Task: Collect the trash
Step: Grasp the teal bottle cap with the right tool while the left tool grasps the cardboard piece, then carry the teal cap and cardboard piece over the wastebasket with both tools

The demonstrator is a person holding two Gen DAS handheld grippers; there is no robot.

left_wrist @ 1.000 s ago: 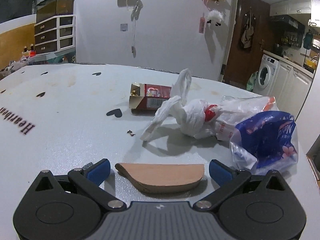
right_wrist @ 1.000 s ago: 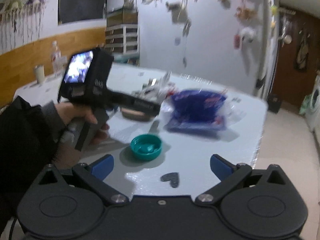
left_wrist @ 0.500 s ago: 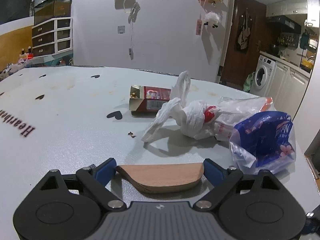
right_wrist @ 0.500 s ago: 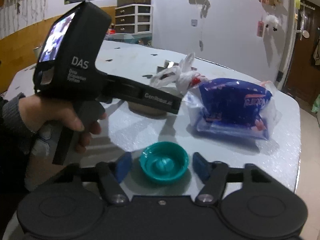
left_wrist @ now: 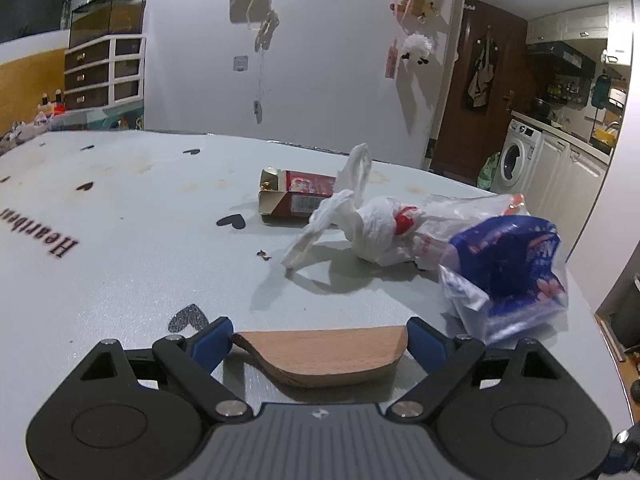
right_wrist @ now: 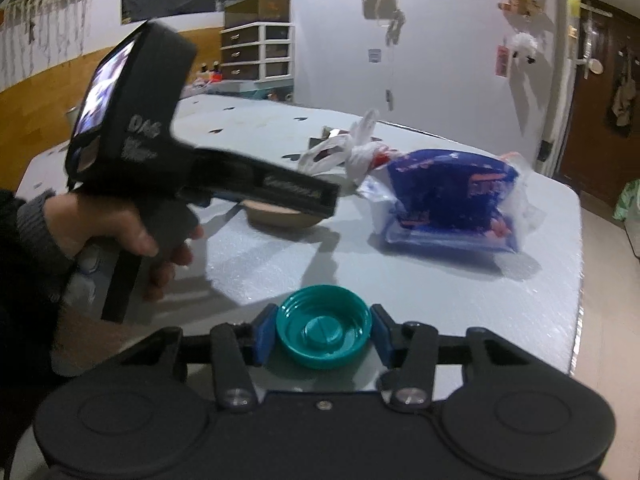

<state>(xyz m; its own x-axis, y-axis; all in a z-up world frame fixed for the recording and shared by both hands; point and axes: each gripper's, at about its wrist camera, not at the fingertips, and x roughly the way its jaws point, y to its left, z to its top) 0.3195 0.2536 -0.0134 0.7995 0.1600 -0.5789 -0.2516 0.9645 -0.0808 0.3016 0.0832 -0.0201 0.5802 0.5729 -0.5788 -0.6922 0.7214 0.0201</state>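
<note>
A flat wooden piece (left_wrist: 320, 354) with one curved edge lies on the grey table (left_wrist: 120, 264). My left gripper (left_wrist: 320, 340) is shut on it, a blue pad pressed against each end. The same wooden piece (right_wrist: 280, 218) shows in the right wrist view under the left tool, which a person's hand (right_wrist: 120, 228) holds. A teal bottle cap (right_wrist: 323, 332) lies hollow side up near the table's front edge. My right gripper (right_wrist: 322, 338) has its jaws closing on the cap, with both pads touching its rim.
Beyond the wood lie a knotted white plastic bag (left_wrist: 372, 228), a red carton (left_wrist: 296, 196) with an open flap, and a blue tissue pack (left_wrist: 508, 276) in clear plastic. The table's right edge (right_wrist: 576, 280) drops off close to the blue pack (right_wrist: 452, 204).
The left jaws came in from wide open and met the ends of the wooden piece. The right gripper moved forward to the teal cap and its jaws closed in around it.
</note>
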